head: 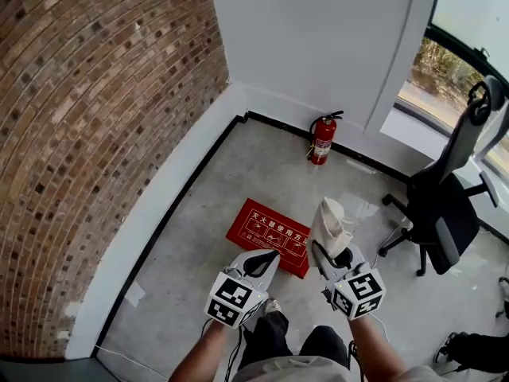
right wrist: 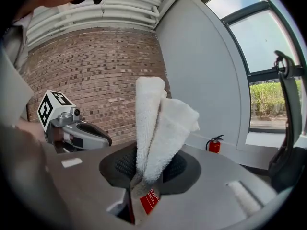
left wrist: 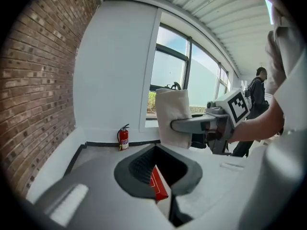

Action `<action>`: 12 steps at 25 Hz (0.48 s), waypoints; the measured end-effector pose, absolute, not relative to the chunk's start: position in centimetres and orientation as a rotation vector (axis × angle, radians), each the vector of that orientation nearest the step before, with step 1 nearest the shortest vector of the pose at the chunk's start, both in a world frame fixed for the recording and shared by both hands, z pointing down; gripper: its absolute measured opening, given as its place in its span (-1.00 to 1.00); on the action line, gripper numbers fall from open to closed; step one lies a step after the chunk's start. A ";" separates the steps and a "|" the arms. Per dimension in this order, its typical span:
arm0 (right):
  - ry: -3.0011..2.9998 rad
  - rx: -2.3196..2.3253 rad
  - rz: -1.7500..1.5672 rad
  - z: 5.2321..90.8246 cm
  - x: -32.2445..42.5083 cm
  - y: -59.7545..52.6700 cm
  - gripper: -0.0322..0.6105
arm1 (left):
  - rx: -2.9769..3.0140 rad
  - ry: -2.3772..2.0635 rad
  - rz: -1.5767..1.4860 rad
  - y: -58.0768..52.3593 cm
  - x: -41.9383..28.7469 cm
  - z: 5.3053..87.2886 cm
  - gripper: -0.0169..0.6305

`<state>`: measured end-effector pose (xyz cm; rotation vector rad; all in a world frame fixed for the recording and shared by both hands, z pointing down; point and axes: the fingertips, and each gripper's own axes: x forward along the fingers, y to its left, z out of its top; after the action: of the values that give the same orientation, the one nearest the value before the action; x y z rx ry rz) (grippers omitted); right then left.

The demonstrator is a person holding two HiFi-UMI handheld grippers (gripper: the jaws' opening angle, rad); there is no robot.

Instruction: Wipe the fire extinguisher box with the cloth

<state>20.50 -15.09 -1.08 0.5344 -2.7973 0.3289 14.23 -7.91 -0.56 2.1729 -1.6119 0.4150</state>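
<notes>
The red fire extinguisher box (head: 270, 233) lies flat on the grey floor, below and ahead of both grippers. My right gripper (head: 320, 251) is shut on a white cloth (head: 328, 224), which stands up folded out of its jaws (right wrist: 160, 123). My left gripper (head: 269, 259) hangs beside it on the left, shut with nothing in it; a strip of the red box (left wrist: 159, 184) shows through the hollow between its dark pads. Both grippers are held well above the floor, apart from the box. From the left gripper view, the right gripper (left wrist: 180, 125) and its cloth (left wrist: 173, 116) stand at the right.
A red fire extinguisher (head: 322, 140) stands against the white wall at the back. A brick wall (head: 79, 134) runs along the left. A black office chair (head: 441, 205) stands at the right by the window. A person (left wrist: 259, 87) stands far back at the right.
</notes>
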 end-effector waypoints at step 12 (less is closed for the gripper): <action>-2.920 0.467 0.159 -11.3 17.8 -14.7 -0.51 | 2.257 -1.645 0.323 -9.4 14.4 -8.5 -0.94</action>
<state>17.84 -14.75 -11.32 0.4674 -2.9199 0.1591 14.44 -9.42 -8.51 2.2568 -1.6446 0.3231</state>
